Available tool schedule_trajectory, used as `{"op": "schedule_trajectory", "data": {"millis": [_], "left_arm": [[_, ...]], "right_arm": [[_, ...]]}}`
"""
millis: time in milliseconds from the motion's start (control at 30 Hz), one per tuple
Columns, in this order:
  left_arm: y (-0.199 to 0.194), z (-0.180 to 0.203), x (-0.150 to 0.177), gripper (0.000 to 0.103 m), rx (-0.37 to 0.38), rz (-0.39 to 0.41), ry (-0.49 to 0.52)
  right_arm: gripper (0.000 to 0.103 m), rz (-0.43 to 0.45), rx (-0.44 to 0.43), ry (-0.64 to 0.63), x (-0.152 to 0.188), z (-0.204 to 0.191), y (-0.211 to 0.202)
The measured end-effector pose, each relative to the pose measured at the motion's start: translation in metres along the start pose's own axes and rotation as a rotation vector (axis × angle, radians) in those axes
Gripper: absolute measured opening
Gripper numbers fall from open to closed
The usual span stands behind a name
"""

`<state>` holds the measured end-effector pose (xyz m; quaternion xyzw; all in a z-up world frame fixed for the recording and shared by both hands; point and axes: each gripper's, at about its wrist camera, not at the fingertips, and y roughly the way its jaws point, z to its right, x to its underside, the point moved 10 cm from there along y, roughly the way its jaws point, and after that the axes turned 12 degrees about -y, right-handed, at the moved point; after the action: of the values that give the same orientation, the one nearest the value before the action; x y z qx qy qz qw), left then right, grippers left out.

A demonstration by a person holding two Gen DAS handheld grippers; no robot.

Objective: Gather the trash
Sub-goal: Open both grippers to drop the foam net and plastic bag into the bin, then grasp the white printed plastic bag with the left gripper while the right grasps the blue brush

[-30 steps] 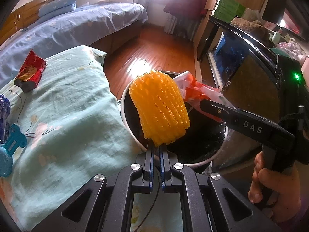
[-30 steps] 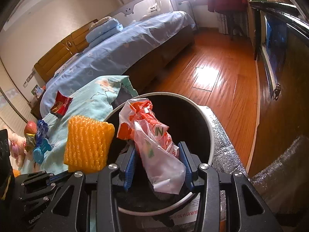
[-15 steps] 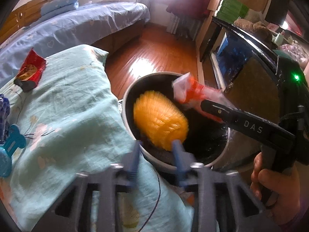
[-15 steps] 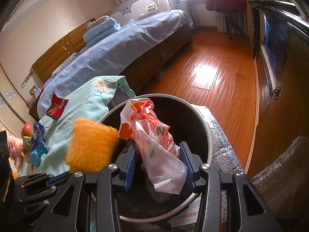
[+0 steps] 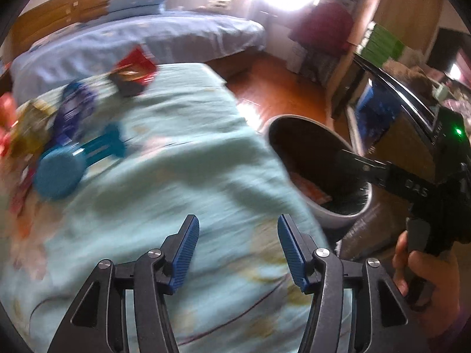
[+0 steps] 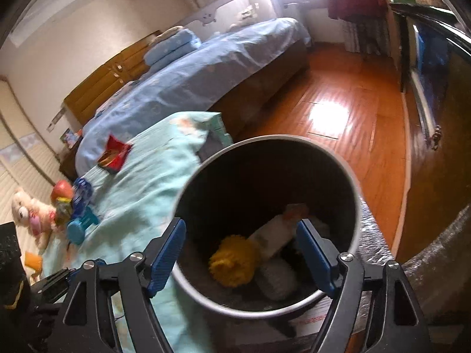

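Note:
The round black bin with a white rim (image 6: 357, 223) stands beside the teal-covered table; it also shows in the left wrist view (image 5: 338, 216). Inside lie the yellow foam net (image 6: 234, 264) and the orange-and-white plastic bag (image 6: 276, 236). My right gripper (image 6: 241, 256) is open and empty over the bin mouth. My left gripper (image 5: 235, 250) is open and empty above the teal cloth (image 5: 176, 182), left of the bin. A red snack wrapper (image 5: 134, 72) lies at the cloth's far end; it also shows in the right wrist view (image 6: 114, 154).
A teal bone-shaped toy (image 5: 73, 161), a blue-purple packet (image 5: 73, 108) and other small items lie at the cloth's left. A plush toy (image 6: 28, 211) and an apple (image 6: 61, 189) sit there too. A blue bed (image 6: 206, 70), wooden floor (image 6: 338, 111) and dark cabinet (image 5: 412, 111) surround.
Both grippers opened: the yellow net and the plastic bag fell into the bin. My left gripper swung left, away from the bin, over the cloth.

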<state>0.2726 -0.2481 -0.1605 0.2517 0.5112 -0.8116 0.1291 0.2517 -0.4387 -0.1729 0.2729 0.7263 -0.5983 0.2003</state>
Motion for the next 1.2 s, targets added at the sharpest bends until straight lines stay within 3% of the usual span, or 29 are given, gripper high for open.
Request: {"op": "schedule_trajectory", "data": {"millis": [300, 633, 1200], "left_arm": [[-0.061, -0.074, 0.014, 0.055, -0.071, 0.075, -0.121], [-0.101, -0.119, 0.023, 0.055, -0.12, 0.118, -0.203], [-0.108, -0.173, 0.002, 0.055, -0.179, 0.143, -0.256]], "right_arm": [[0.081, -0.016, -0.109, -0.108, 0.011, -0.08, 0.005], [0.082, -0.047, -0.192, -0.199, 0.024, -0.15, 0.017], [0.082, -0.089, -0.281, -0.391, 0.023, -0.219, 0.043]]}}
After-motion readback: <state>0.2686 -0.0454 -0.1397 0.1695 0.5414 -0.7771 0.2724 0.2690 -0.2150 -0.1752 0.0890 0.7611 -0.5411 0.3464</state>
